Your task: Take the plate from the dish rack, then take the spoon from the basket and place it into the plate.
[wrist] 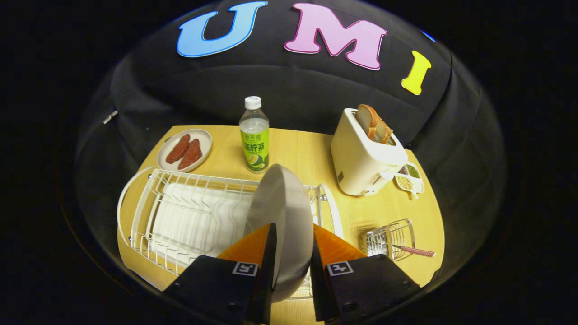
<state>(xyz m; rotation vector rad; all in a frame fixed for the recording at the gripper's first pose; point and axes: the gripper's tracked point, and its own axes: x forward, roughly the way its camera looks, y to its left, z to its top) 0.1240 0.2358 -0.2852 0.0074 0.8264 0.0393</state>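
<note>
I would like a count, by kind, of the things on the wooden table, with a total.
Plates: 2, grey plate between the gripper fingers, small plate of meat slices
White wire dish rack: 1
Bottle: 1
White toaster: 1
Wire basket with spoon: 1
Divided condiment dish: 1
Total: 7

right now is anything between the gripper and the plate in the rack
Nothing: the plate stands on edge between the gripper fingers, over the white dish rack. Whether both fingers press it is unclear.
</note>
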